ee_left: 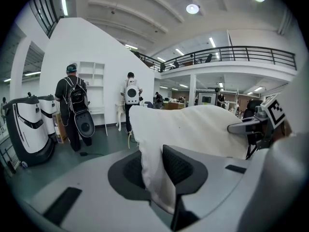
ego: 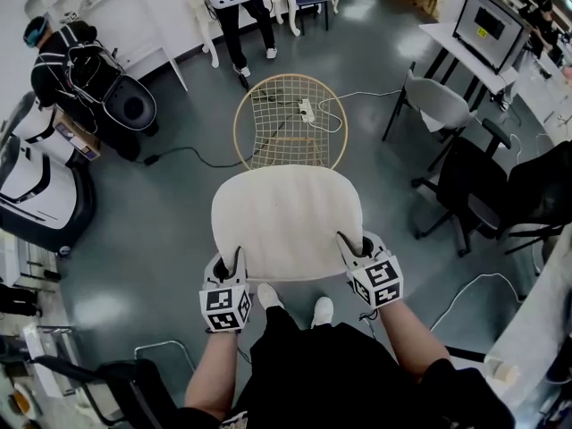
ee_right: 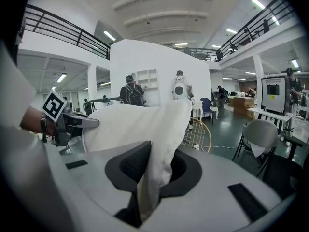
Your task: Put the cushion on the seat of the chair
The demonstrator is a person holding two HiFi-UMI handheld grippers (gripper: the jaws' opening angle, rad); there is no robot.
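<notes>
A cream cushion (ego: 286,220) hangs flat in the air between my two grippers, in front of a gold wire chair (ego: 290,121) that stands on the grey floor beyond it. My left gripper (ego: 234,259) is shut on the cushion's near left corner; in the left gripper view the white fabric (ee_left: 157,178) is pinched between the dark pads. My right gripper (ego: 351,246) is shut on the near right corner, with the fabric (ee_right: 154,178) squeezed between its pads. The chair's round wire seat (ee_right: 198,137) shows past the cushion's edge.
A white power strip with a cable (ego: 307,110) lies under the chair. Black office chairs (ego: 474,186) and a desk with a monitor (ego: 487,25) stand at the right. Two people (ego: 234,7) stand at the back, and white machines (ego: 36,186) stand at the left.
</notes>
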